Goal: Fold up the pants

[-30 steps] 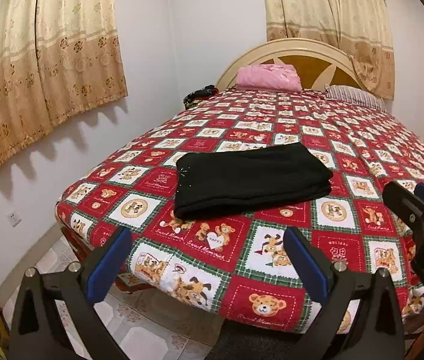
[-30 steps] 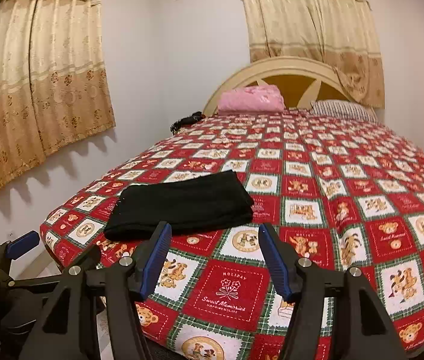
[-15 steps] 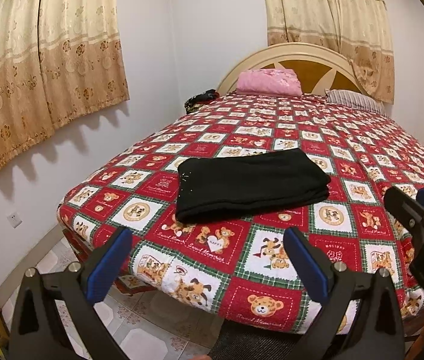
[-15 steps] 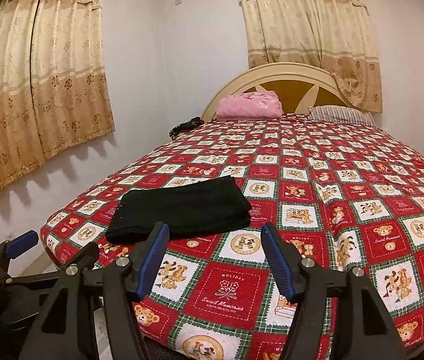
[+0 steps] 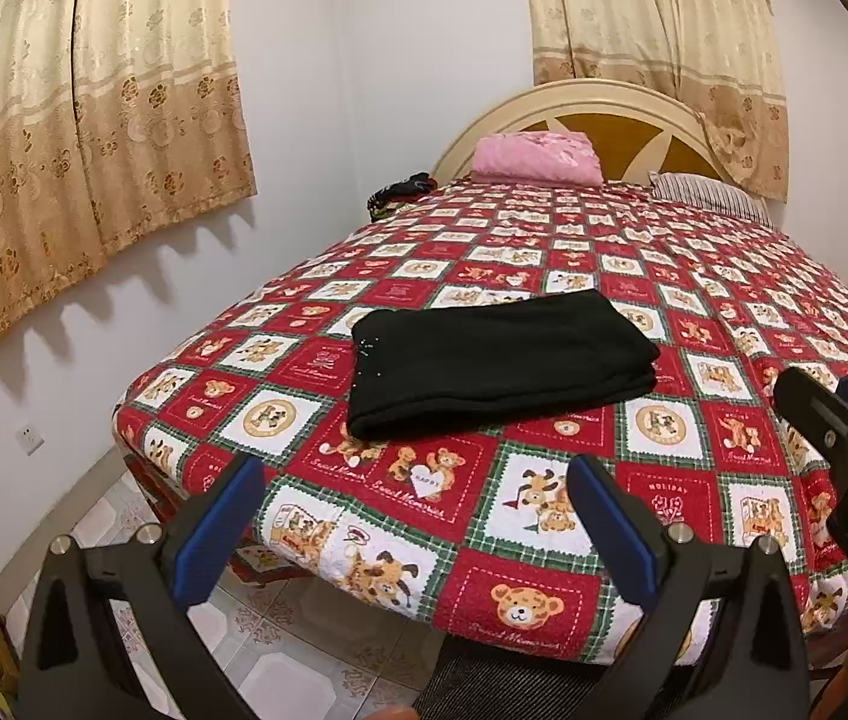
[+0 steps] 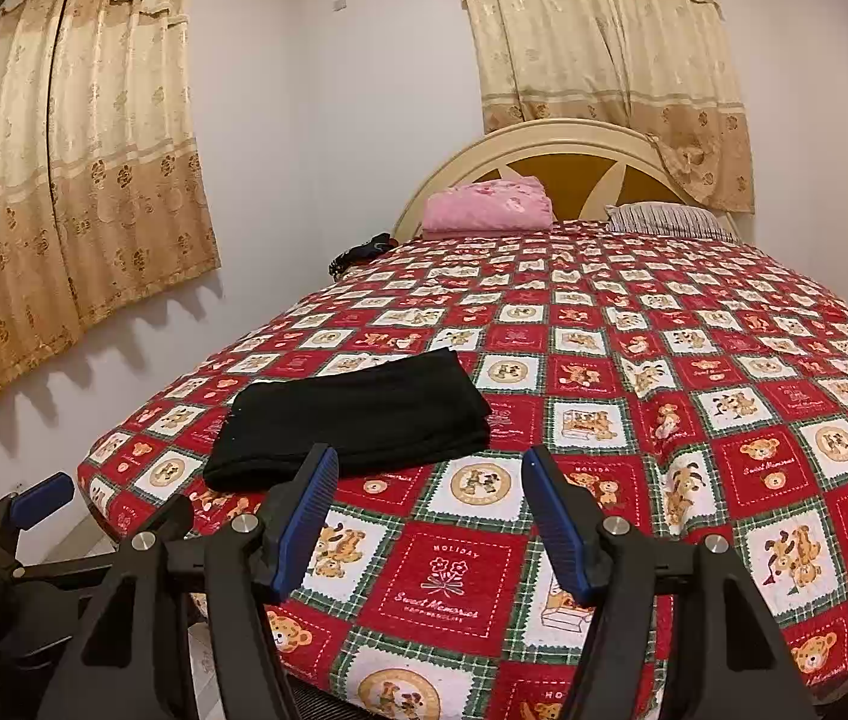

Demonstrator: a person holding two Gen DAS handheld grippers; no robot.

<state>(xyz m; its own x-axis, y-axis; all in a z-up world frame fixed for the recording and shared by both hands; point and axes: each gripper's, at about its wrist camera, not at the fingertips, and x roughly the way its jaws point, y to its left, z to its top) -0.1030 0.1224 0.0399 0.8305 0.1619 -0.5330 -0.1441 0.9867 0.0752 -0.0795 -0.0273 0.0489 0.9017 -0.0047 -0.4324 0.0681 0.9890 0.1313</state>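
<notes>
The black pants [image 5: 499,354] lie folded in a flat rectangular stack on the red teddy-bear bedspread [image 5: 544,510], near the bed's front left corner. They also show in the right wrist view [image 6: 357,417]. My left gripper [image 5: 417,498] is open and empty, held off the bed's front edge, well short of the pants. My right gripper [image 6: 430,498] is open and empty, above the bed's front edge, just right of and short of the pants. The right gripper also shows at the right edge of the left wrist view [image 5: 844,420]. The left gripper shows at the left edge of the right wrist view [image 6: 39,492].
A pink folded blanket [image 5: 535,159] and a striped pillow [image 5: 706,195] lie by the headboard [image 5: 592,114]. A dark item [image 5: 399,189] sits at the bed's far left corner. Curtains [image 5: 63,138] hang on the left wall. Tiled floor [image 5: 279,630] lies below the bed's front edge.
Both grippers have pulled back and risen slightly from the bed; the pants appear a little farther away and lie unmoved. Both stay open.
</notes>
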